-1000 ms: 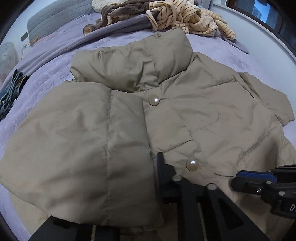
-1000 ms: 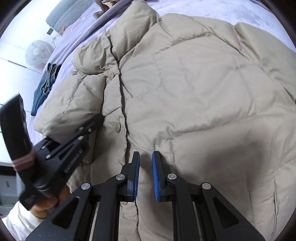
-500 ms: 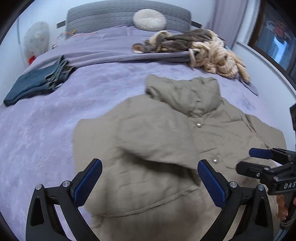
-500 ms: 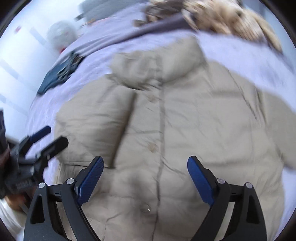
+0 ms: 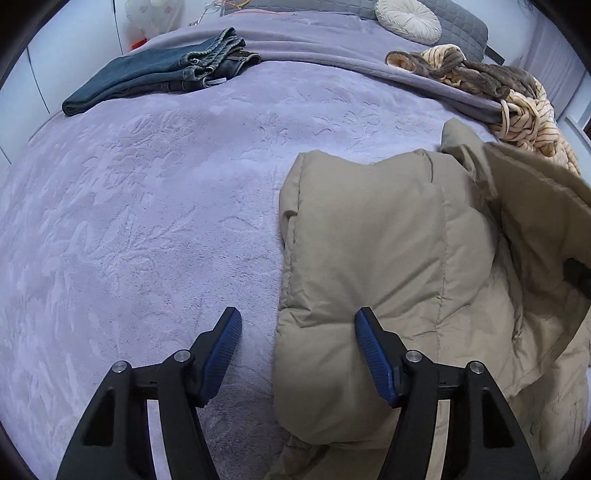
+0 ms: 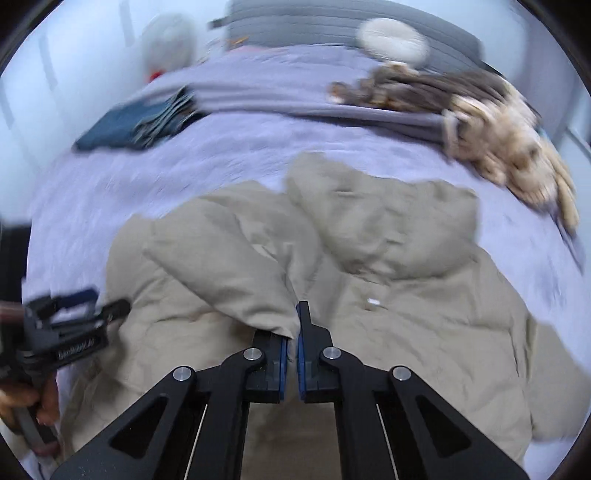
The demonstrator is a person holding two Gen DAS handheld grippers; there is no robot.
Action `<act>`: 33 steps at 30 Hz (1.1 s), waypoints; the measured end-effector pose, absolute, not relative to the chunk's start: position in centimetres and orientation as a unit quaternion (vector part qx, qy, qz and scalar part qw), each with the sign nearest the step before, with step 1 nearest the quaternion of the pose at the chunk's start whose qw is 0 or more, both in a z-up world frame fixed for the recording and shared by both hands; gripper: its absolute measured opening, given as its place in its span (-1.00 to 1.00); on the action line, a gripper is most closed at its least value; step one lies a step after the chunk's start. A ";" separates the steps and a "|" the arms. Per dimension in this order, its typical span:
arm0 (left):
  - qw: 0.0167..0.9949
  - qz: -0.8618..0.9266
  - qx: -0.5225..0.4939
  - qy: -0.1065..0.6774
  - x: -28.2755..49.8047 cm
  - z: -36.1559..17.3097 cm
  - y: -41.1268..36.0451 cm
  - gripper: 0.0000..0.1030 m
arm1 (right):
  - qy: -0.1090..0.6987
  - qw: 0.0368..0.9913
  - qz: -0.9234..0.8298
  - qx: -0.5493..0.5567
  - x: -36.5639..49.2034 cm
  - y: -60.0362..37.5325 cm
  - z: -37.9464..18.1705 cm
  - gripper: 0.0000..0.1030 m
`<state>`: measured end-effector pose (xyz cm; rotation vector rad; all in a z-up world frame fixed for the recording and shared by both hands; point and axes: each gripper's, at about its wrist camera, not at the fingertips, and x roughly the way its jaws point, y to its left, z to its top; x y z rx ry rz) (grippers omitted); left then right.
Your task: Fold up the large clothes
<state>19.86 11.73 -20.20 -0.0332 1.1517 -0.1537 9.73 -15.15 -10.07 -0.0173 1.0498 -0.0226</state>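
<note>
Your right hand-held gripper [image 6: 291,354] has just been closing and is now clamped on a fold of the beige puffer jacket [image 6: 332,280], a flap of fabric pinched between its blue pads near the front placket. Your left hand-held gripper [image 5: 297,354] has just been narrowing from its widest spread; its jaws stand apart and straddle the jacket's near left edge, one pad over the bedspread [image 5: 147,206] and one over the padded panel, with nothing pressed between them. Judge the fold as only begun: the left sleeve [image 5: 369,251] lies doubled inward over the body, while the far right side of the garment is spread loose and rumpled, and no lengthwise or crosswise fold of the body shows. The jacket lies on the near right part of the bed, collar [image 6: 369,195] pointing toward the headboard; it is thick, quilted and puffy, so expect folds to spring back. Farther off, folded jeans [image 5: 159,77] rest at the left of the bed, a heap of striped and brown garments [image 5: 491,85] at the right, and a round cushion [image 5: 408,18] against the headboard.
</note>
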 end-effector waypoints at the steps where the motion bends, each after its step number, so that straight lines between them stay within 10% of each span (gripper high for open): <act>1: 0.835 -0.072 -0.015 0.545 19.9 -20.4 11.7 0.29 | 0.497 0.867 -0.026 0.023 9.0 -17.2 -10.0 -0.91; 6: 0.831 -0.080 -0.001 0.551 20.0 -20.7 10.8 0.29 | 0.543 0.809 -0.071 0.214 5.9 -26.4 -14.6 -0.87; 12: 0.845 -0.084 0.012 0.529 20.0 -17.7 10.8 0.25 | 0.551 0.759 -0.117 0.326 2.7 -31.0 -15.6 -0.34; 20: 0.858 -0.067 0.010 0.510 24.2 -16.9 10.8 0.02 | 0.518 0.828 -0.070 0.202 8.0 -29.0 -12.2 -0.37; 25: 0.843 -0.058 0.032 0.535 24.1 -19.7 9.0 0.02 | 0.594 0.787 -0.072 0.152 10.9 -28.3 -17.3 -0.91; 33: 0.835 -0.054 0.041 0.547 23.6 -19.8 8.0 0.03 | 0.592 0.782 -0.081 0.175 7.8 -30.6 -17.1 -0.85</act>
